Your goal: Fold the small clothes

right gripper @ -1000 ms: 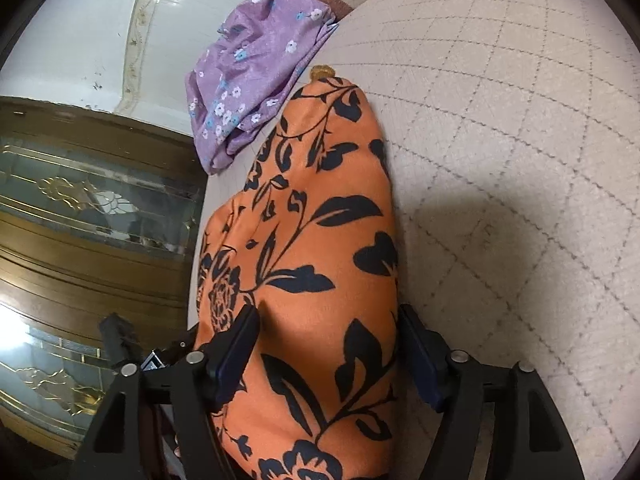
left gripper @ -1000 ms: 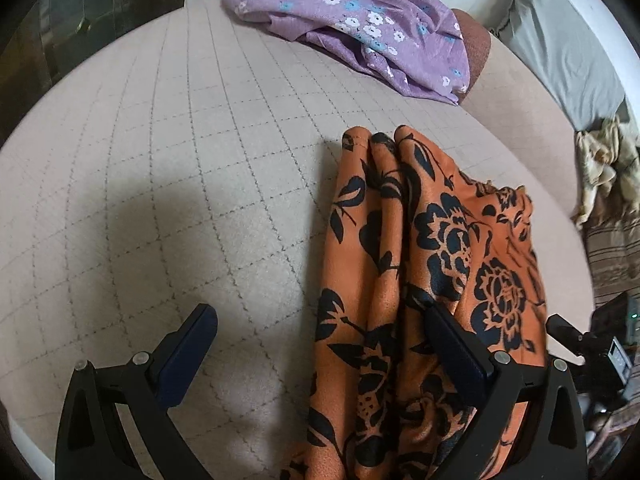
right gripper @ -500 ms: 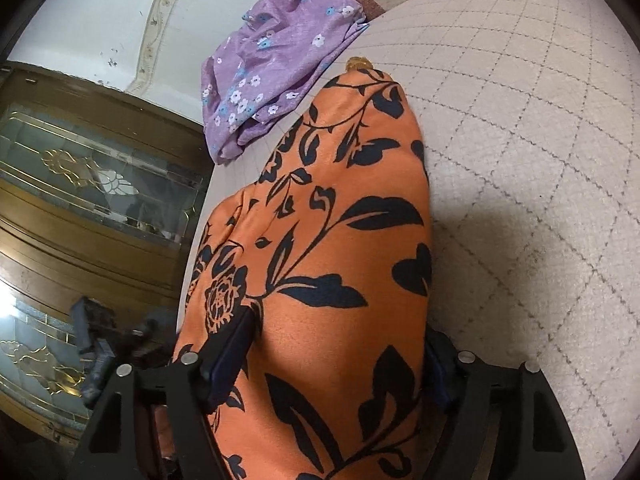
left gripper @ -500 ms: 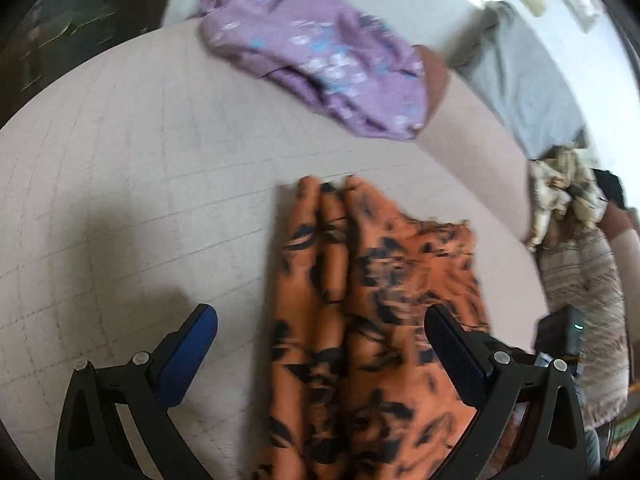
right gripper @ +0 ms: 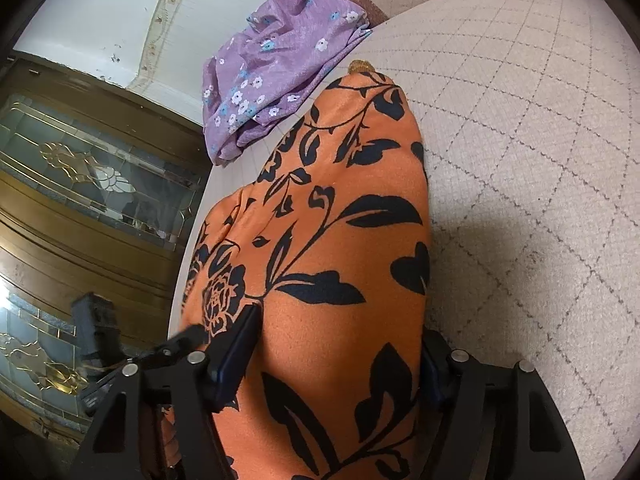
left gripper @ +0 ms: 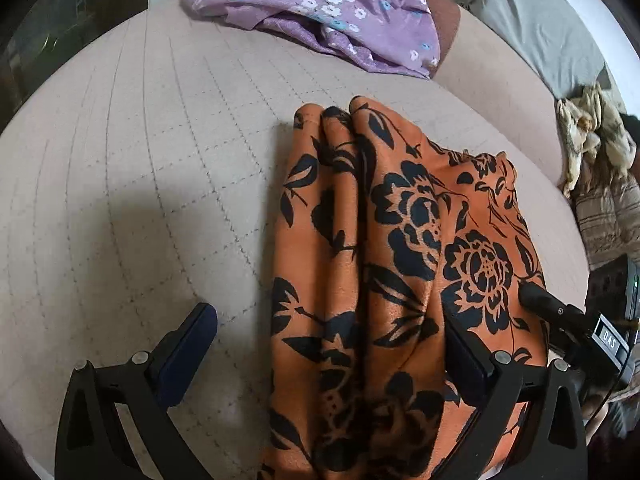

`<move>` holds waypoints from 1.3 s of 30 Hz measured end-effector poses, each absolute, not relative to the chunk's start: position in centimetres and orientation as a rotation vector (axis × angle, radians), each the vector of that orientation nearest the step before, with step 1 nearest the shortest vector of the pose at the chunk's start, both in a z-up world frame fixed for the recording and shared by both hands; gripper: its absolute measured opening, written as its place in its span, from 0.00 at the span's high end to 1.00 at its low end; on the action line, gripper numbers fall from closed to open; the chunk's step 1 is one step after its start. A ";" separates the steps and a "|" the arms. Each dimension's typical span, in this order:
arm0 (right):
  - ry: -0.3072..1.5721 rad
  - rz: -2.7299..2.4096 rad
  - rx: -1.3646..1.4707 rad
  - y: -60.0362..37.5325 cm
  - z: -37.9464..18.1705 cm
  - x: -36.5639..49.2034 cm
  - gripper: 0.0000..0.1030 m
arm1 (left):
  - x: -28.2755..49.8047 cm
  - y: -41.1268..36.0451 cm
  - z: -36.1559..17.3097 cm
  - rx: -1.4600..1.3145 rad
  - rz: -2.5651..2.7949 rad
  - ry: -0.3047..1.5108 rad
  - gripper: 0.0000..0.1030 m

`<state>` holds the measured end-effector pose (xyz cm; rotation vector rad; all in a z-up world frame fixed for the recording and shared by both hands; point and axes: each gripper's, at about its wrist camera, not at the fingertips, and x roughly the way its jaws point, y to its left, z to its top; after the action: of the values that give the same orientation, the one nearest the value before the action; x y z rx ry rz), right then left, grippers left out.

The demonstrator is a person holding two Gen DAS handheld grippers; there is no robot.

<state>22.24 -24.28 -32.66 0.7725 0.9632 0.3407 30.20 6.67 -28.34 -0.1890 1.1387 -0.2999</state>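
Note:
An orange garment with black flowers (left gripper: 392,248) lies bunched in long folds on the quilted beige cushion (left gripper: 160,152). My left gripper (left gripper: 332,344) is open, its jaws wide apart; the cloth's near end lies between them and over the right finger. In the right wrist view the same orange garment (right gripper: 340,264) fills the space between my right gripper's (right gripper: 340,344) open jaws, which stand on either side of the fold without pinching it. A purple flowered garment (left gripper: 320,8) lies crumpled at the cushion's far edge, and it also shows in the right wrist view (right gripper: 272,72).
A grey cloth (left gripper: 544,20) and a pale crumpled cloth (left gripper: 592,128) lie on the sofa at right. The other gripper's black body (left gripper: 580,328) shows at the cushion's right edge. A wooden cabinet with glass doors (right gripper: 80,208) stands beyond the cushion's left edge.
The left wrist view swung away and came back close over the orange garment. The right gripper slid further along the fold. Both jaws stayed open.

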 end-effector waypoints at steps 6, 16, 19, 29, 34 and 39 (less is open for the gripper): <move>0.915 0.340 0.694 -23.5 -31.7 21.4 0.39 | 30.1 6.0 -28.5 -0.173 -0.308 1.144 0.00; 0.936 0.327 0.691 -23.5 -32.3 21.7 0.39 | 29.1 5.3 -28.0 -0.245 -0.464 1.125 0.39; 0.937 0.329 0.700 -23.6 -32.3 21.6 0.39 | 29.7 6.5 -28.1 -0.325 -0.450 1.149 0.35; 0.948 0.346 0.710 -23.7 -32.6 21.8 0.38 | 28.4 9.1 -27.0 -0.332 -0.342 1.155 0.14; 0.959 0.351 0.743 -24.1 -32.6 21.6 0.37 | 27.5 8.6 -27.3 -0.264 -0.283 1.164 0.06; 0.964 0.344 0.805 -24.8 -32.7 20.0 0.37 | 27.1 8.9 -27.9 -0.268 -0.286 1.158 0.04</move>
<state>19.96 -24.82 -32.67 0.8054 0.9637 0.3438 27.09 8.86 -27.91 -0.2682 1.1582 -0.2865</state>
